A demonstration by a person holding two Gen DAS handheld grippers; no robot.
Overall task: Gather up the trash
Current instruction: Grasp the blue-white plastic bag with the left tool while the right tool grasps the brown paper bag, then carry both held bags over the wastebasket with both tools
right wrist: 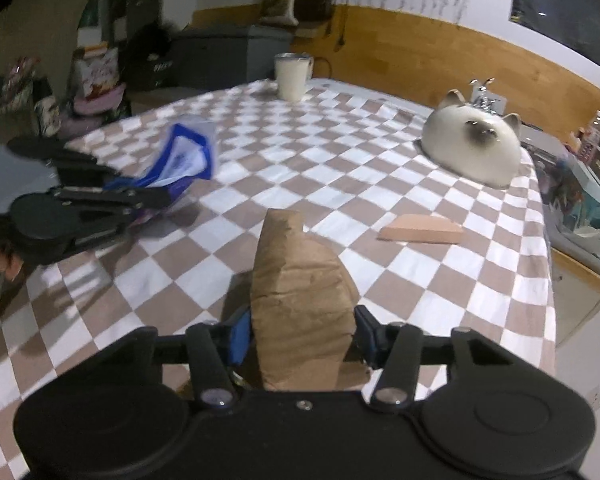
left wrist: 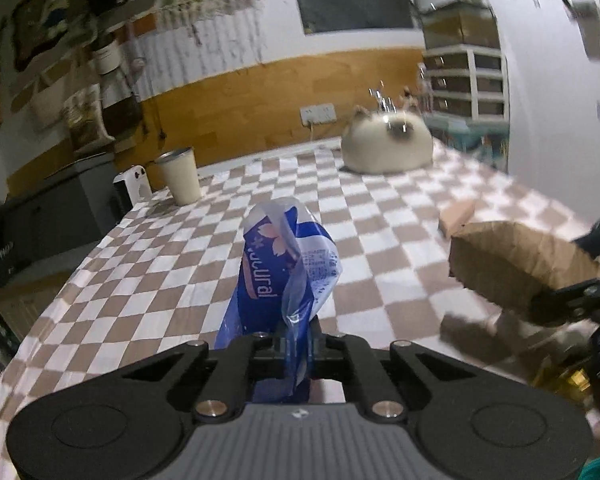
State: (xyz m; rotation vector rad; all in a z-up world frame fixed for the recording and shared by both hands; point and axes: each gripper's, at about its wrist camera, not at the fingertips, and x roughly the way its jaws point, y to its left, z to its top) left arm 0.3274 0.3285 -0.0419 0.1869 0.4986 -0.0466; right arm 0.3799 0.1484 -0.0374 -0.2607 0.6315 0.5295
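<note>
left wrist view: the left gripper (left wrist: pixel 296 344) is pinched down tight on a blue and clear plastic wrapper (left wrist: pixel 284 264), which stands up from the jaws toward 12 o'clock, above the checked counter (left wrist: pixel 148 280). the film looks thin, limp and nearly weightless, probably a bit slick, so a bunched fold deep between the pads seems the safest hold. at 3 o'clock the right gripper (left wrist: pixel 572 276) has a crumpled brown paper bag (left wrist: pixel 516 264) between its fingers. a flat tan wedge of cardboard (left wrist: pixel 456 216) lies on the counter just beyond the bag. at 10 o'clock stands a cream mug (left wrist: pixel 180 176); its inside is not visible, so i cannot tell what it holds. a cat-shaped ornament (left wrist: pixel 384 144) sits at 1 o'clock. right wrist view: the right gripper (right wrist: pixel 304 336) is closed part way around the brown paper bag (right wrist: pixel 296 304), pads against its creased sides. the bag looks light, soft and crushable, stiffer than the film; its mouth is hidden, so its contents cannot be told. at 9 o'clock the left gripper (right wrist: pixel 168 198) carries the plastic wrapper (right wrist: pixel 188 152). the cardboard wedge (right wrist: pixel 420 230) lies at 2 o'clock, well apart, apparently trash not yet collected. no bin is in sight.
</note>
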